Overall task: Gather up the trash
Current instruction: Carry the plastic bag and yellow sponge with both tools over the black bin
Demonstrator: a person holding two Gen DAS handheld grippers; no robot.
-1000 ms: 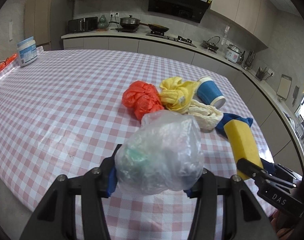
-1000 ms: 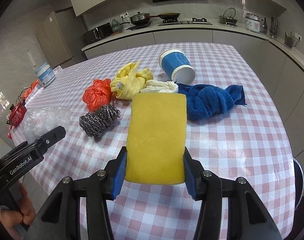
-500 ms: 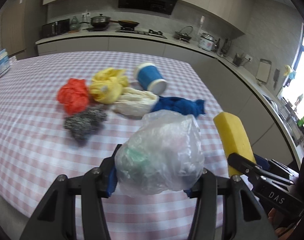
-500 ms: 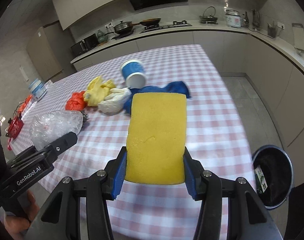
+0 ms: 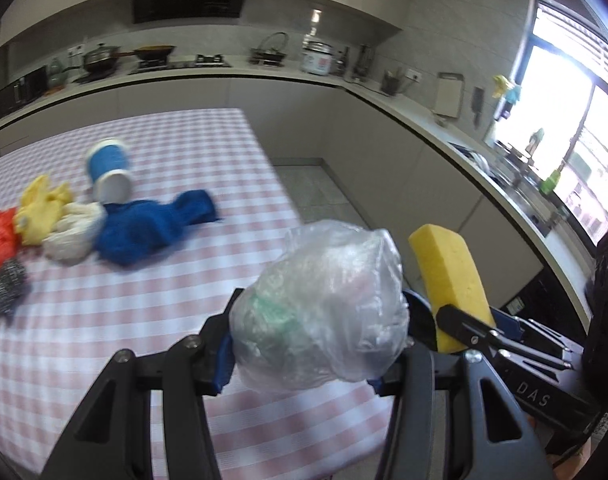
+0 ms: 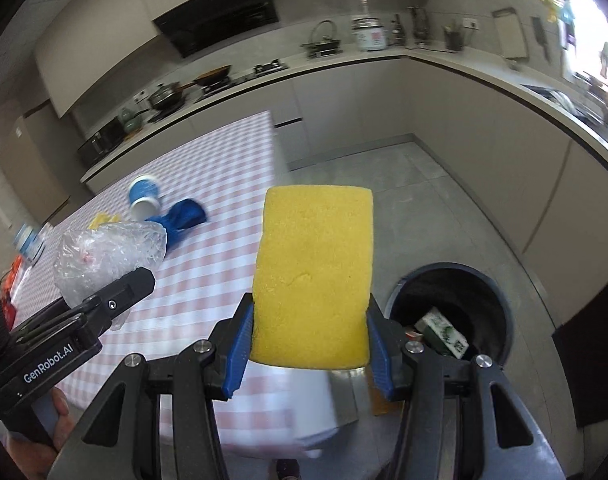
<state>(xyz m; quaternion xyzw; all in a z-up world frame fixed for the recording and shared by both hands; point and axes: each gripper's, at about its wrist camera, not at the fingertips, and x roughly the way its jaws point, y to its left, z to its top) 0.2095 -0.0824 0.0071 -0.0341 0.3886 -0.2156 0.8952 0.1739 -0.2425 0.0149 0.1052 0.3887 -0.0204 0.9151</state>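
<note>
My left gripper [image 5: 304, 356] is shut on a crumpled clear plastic bag [image 5: 323, 312], held above the near right corner of the checked table [image 5: 104, 300]. The bag [image 6: 104, 252] and the left gripper's finger show at the left of the right wrist view. My right gripper [image 6: 309, 354] is shut on an upright yellow sponge [image 6: 313, 276], which also stands at the right of the left wrist view as a yellow sponge [image 5: 451, 276]. A black round bin [image 6: 463, 308] with packaging inside stands on the floor, lower right of the sponge.
On the table lie a blue cloth [image 5: 152, 228], a tipped blue cup [image 5: 110, 176], white, yellow [image 5: 40, 210] and orange bags and a steel scourer [image 5: 4, 292]. Grey floor [image 6: 383, 176] runs between table and L-shaped kitchen counter [image 5: 423, 120]. A hand [image 6: 60, 408] holds the left gripper.
Both grippers have swung to the right past the table's edge, keeping the bag and the sponge. The pile on the table has slid left in view and the bin has drawn closer.
</note>
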